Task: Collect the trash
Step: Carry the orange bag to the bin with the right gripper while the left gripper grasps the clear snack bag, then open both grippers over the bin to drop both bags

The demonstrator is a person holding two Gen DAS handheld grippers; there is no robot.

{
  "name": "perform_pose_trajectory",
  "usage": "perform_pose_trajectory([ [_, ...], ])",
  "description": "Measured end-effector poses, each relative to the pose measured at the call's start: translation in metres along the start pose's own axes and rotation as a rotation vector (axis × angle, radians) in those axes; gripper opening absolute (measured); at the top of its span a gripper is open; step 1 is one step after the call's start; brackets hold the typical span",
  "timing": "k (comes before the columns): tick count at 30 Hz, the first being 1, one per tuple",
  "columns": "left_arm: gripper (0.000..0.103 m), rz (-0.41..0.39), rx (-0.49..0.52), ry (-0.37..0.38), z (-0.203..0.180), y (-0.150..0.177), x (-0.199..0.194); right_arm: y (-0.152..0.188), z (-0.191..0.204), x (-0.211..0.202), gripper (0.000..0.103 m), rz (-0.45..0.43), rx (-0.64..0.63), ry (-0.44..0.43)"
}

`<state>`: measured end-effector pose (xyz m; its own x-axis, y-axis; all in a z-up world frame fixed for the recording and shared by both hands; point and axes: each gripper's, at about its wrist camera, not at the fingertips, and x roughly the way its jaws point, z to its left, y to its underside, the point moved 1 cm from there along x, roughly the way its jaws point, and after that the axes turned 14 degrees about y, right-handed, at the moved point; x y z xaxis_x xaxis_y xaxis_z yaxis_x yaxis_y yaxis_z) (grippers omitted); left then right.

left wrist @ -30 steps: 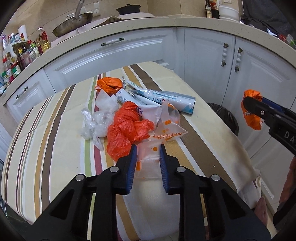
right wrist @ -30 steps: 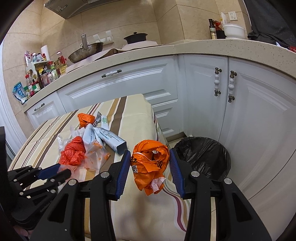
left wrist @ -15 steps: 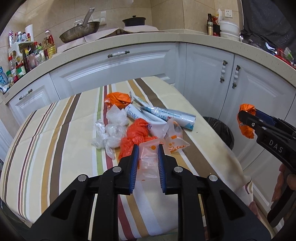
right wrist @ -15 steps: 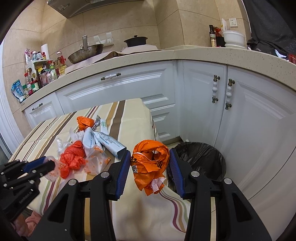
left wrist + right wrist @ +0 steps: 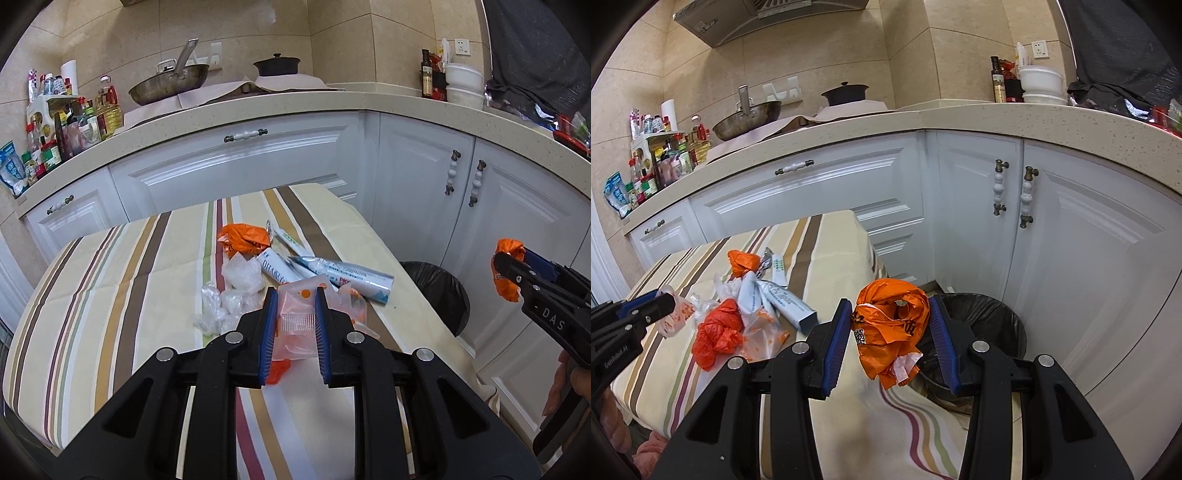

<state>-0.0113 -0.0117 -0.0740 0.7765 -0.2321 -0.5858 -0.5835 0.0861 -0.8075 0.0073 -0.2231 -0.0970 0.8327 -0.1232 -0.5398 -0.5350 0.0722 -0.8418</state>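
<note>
My left gripper (image 5: 294,325) is shut on a clear plastic wrapper with orange dots (image 5: 299,328) and holds it above the striped table (image 5: 110,295). It also shows in the right wrist view (image 5: 670,301). My right gripper (image 5: 892,334) is shut on a crumpled orange plastic bag (image 5: 890,325), held off the table's right edge, near the black-lined trash bin (image 5: 982,325). That bag also shows in the left wrist view (image 5: 508,269). On the table lie a red bag (image 5: 718,332), an orange bag (image 5: 243,238), clear plastic (image 5: 229,299) and white printed wrappers (image 5: 332,275).
White cabinets (image 5: 1015,221) and a stone counter (image 5: 295,107) curve behind the table and bin. A wok (image 5: 168,83), a black pot (image 5: 277,64) and bottles (image 5: 74,122) stand on the counter. The trash bin shows in the left wrist view (image 5: 437,288) at the table's right.
My left gripper has lifted and pulled back with the clear dotted wrapper in it. My right gripper has kept hold of the orange bag and barely moved.
</note>
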Motion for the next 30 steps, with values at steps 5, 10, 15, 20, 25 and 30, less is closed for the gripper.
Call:
perform_pose_trajectory([
  [5,0.019,-0.017,0.023,0.026,-0.012,-0.015,0.008,-0.006,-0.011,0.005,0.043,-0.009,0.004,0.034],
  [10,0.019,-0.041,0.063,0.073,-0.035,-0.040,0.029,-0.014,-0.027,0.017,0.043,-0.020,0.011,0.072],
  [15,0.019,-0.049,0.105,0.123,-0.071,-0.068,0.068,-0.023,-0.048,0.042,0.043,-0.030,0.005,0.126],
  [20,0.019,-0.038,0.143,0.162,-0.113,-0.089,0.124,-0.029,-0.068,0.079,0.043,-0.006,0.010,0.157],
  [25,0.019,0.013,0.147,0.171,-0.142,-0.097,0.181,-0.028,-0.088,0.116,0.043,0.028,0.031,0.182],
  [30,0.019,0.060,0.147,0.159,-0.159,-0.099,0.230,-0.025,-0.101,0.150,0.043,0.055,0.051,0.193],
])
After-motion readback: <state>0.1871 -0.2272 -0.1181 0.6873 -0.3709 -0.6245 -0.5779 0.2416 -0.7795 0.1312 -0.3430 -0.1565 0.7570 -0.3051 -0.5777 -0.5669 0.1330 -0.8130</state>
